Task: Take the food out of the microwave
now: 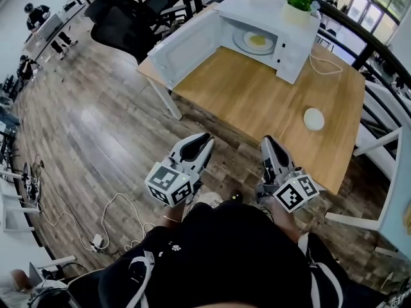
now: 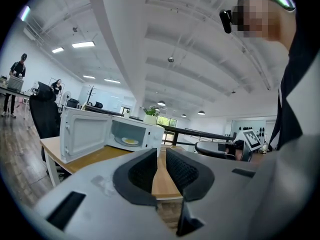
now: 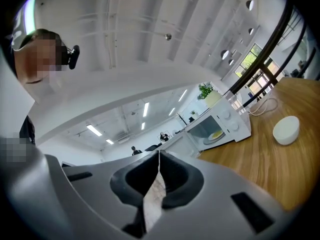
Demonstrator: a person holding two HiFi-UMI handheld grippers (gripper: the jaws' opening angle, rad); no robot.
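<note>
Flat yellow food point(image 1: 257, 40) on plate point(image 1: 240, 44), open microwave point(image 1: 257, 8)

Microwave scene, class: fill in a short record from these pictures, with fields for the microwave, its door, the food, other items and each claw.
microwave: white, on the far part of the wooden table
door: swung wide open
food: yellow, on a plate inside the microwave
other items: white bowl on the table; potted plant on top of the microwave
left claw: shut, empty, well away from the microwave
right claw: shut, empty, well away from the microwave
</note>
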